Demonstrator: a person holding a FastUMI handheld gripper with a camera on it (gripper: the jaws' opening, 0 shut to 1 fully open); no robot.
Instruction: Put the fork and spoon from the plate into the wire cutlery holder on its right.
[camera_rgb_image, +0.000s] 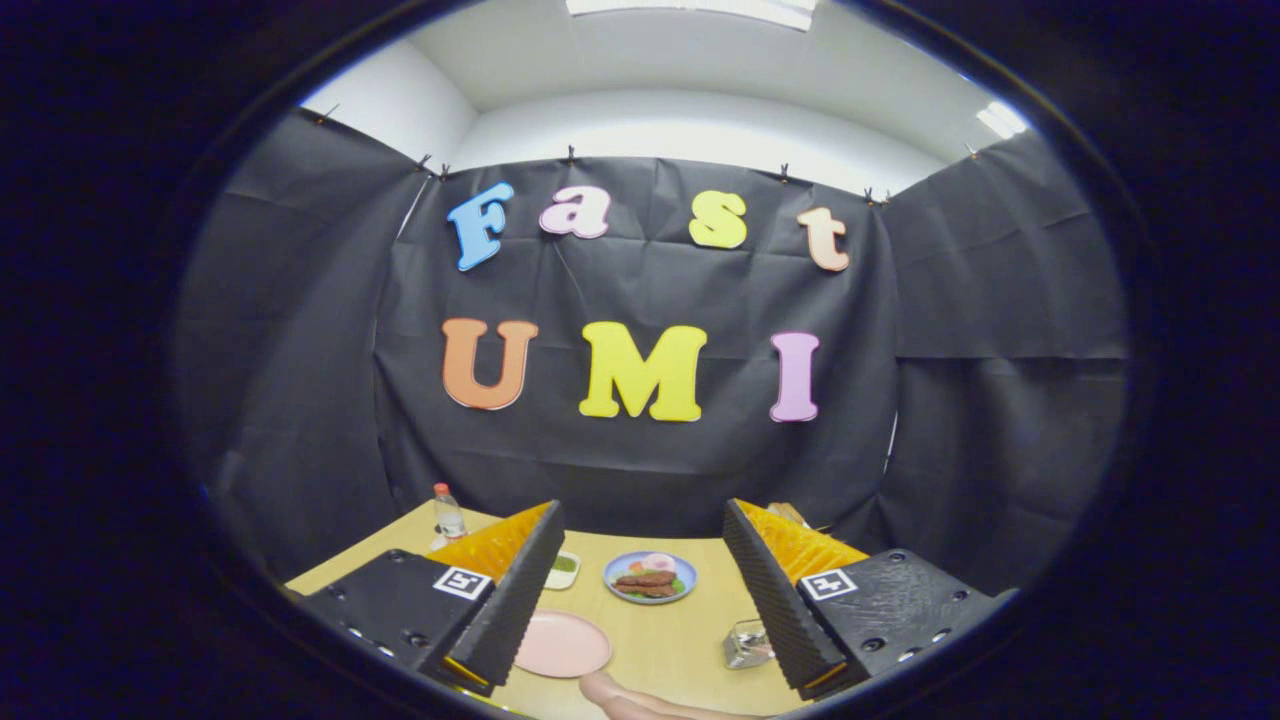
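black cloth is hung as the far wall of the booth, with white wall and ceiling lights seen above it, and a light wooden table is set in front of it. the tongs are held wide open above the near part of the table, with nothing gripped between the two fingers.

between the fingers, close to the left one, a pink plate is laid on the table; whether a fork or spoon lies on it cannot be told. just beside the inner edge of the right finger a small wire cutlery holder is seen, partly hidden by that finger, and its contents cannot be made out. near the bottom, between the fingers, part of a hand is seen resting at the near edge of the table.

farther off, beyond the fingers, a blue plate of food is placed near the middle of the table. to its left a small dish with something green is partly covered by the left finger. at the far left corner of the table a clear bottle with a red cap is stood upright.
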